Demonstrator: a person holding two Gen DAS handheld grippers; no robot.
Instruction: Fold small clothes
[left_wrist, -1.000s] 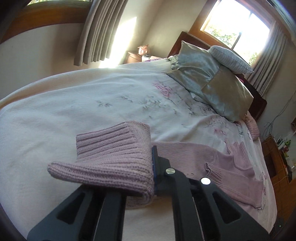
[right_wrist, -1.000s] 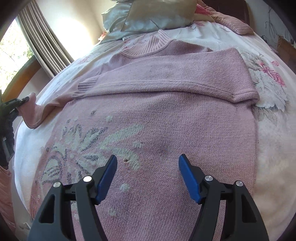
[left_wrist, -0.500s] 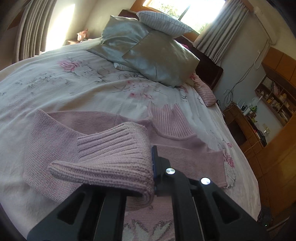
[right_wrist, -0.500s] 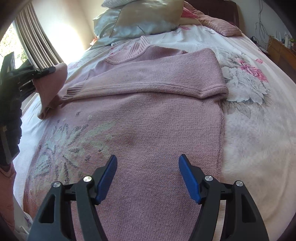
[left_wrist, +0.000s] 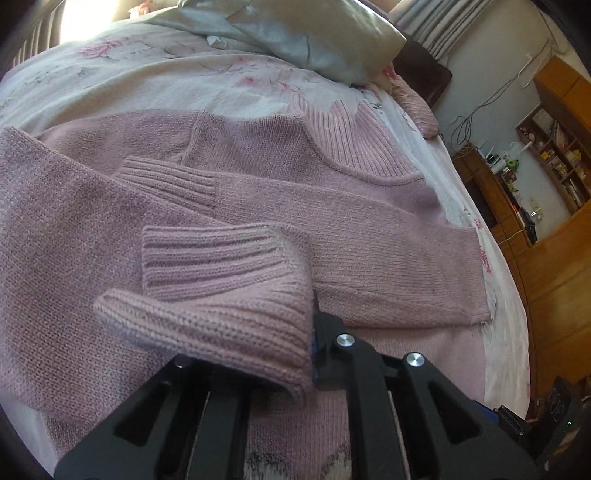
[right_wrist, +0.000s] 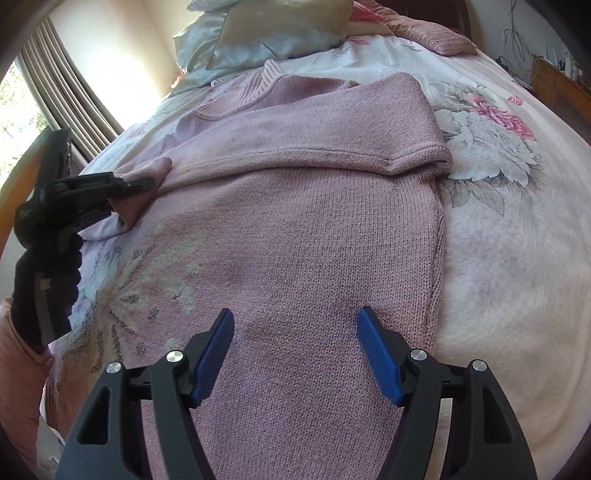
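The pink sweater (right_wrist: 317, 236) is spread flat on the bed (right_wrist: 517, 229). Its ribbed cuff (left_wrist: 221, 295) is pinched by the left tool (left_wrist: 312, 332) (right tool (right_wrist: 295, 354) spread, idle above the body). The sleeve should be laid straight across the chest, parallel to the other folded sleeve (right_wrist: 314, 147), before release.

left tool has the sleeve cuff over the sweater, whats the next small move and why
Probably lower the left tool and let go, laying the ribbed cuff flat beside the other sleeve, already folded across the pink sweater. The cuff hangs bunched above the chest; the right tool hovers open.
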